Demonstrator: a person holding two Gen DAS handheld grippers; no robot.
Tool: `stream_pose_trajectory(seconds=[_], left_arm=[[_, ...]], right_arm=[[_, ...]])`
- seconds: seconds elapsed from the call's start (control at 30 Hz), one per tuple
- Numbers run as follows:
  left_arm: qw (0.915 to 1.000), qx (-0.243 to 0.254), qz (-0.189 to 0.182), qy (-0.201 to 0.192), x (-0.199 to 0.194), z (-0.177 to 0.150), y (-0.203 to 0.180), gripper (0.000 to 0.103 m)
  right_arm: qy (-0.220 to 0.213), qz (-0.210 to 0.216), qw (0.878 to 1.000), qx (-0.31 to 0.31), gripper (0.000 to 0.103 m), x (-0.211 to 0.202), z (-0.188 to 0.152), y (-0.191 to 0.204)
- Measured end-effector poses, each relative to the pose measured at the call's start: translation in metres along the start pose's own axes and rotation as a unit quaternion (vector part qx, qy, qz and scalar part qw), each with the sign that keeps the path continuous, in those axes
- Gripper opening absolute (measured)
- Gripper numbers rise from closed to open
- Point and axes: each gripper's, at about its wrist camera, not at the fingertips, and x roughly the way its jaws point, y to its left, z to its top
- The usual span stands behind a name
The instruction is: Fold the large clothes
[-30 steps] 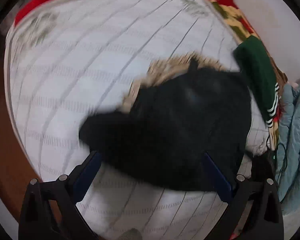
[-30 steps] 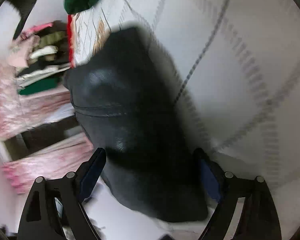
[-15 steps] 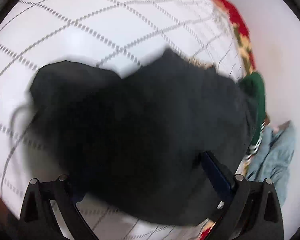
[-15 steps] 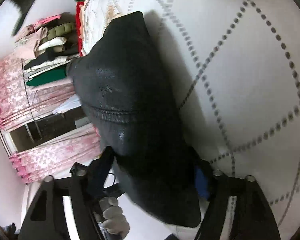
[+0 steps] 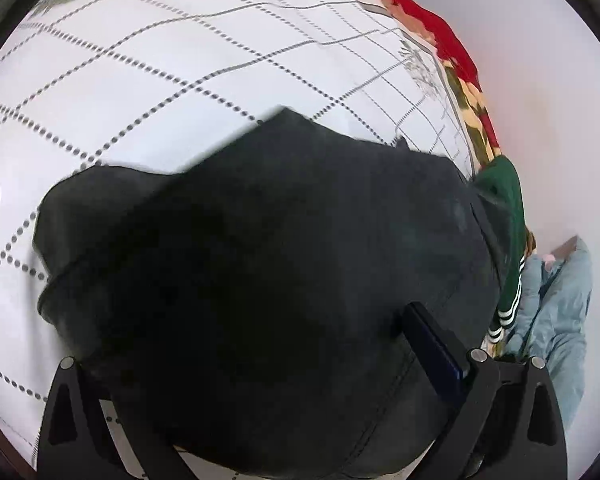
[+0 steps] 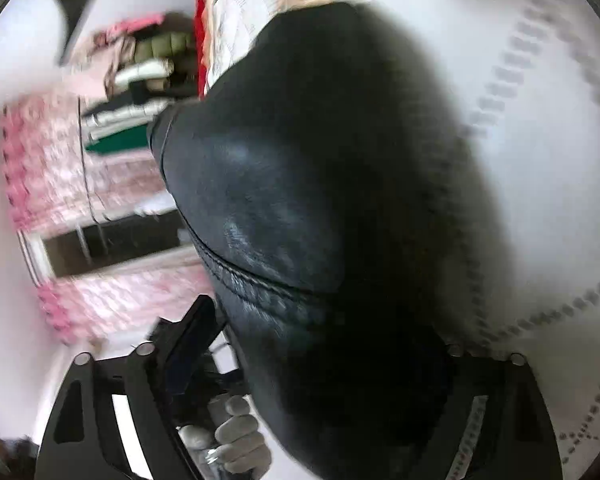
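Mid-fold: both tongs, left (image 5: 260, 364) and right (image 6: 328, 360), grip a black leather jacket (image 5: 268, 264) bunched over the checked bed (image 5: 180, 60); green garment (image 5: 504, 216) at three o'clock. Final folds and flattening apparently remain.

Black fingers (image 5: 436, 344) with blue pads, silver screws.

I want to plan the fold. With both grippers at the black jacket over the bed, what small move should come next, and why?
Probably lower both grippers and lay the jacket flat on the bedsheet. It bulges between the left gripper and the right gripper, bunched rather than spread. Whether either truly clamps it is unclear.
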Motion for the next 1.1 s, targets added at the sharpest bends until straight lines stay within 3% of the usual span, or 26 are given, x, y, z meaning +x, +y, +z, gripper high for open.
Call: stream_pose_trajectory(seconds=[0.03, 0.07, 0.1, 0.2, 0.43, 0.67, 0.9, 1.1], left_arm=[[1.0, 0.002, 0.001, -0.007, -0.002, 0.001, 0.0, 0.101], [0.9999, 0.001, 0.0, -0.013, -0.006, 0.003, 0.001, 0.101], [0.9999, -0.002, -0.006, -0.015, -0.008, 0.006, 0.002, 0.101], [0.9995, -0.01, -0.024, -0.019, -0.016, 0.018, 0.002, 0.101], [0.9984, 0.028, -0.044, -0.021, -0.034, 0.043, -0.023, 0.101], [0.9946, 0.076, -0.07, -0.003, -0.038, 0.068, -0.067, 0.101], [0.9862, 0.126, -0.107, 0.01, -0.03, 0.094, -0.15, 0.101], [0.9716, 0.179, -0.155, -0.004, -0.02, 0.114, -0.259, 0.101]], right_arm=[[0.003, -0.019, 1.0, -0.006, 0.079, -0.001, -0.002, 0.006], [-0.001, -0.016, 1.0, 0.0, 0.063, -0.002, -0.004, 0.009], [-0.004, -0.006, 1.0, 0.006, 0.055, -0.004, -0.005, 0.012], [-0.019, 0.005, 1.0, 0.005, 0.046, -0.01, -0.018, 0.028], [-0.049, 0.035, 0.998, 0.016, 0.043, -0.019, -0.026, 0.051], [-0.097, 0.045, 0.994, -0.002, 0.042, -0.052, -0.002, 0.112], [-0.163, 0.041, 0.985, -0.03, 0.042, -0.116, 0.024, 0.165], [-0.215, 0.048, 0.974, -0.052, 0.041, -0.182, 0.07, 0.198]])
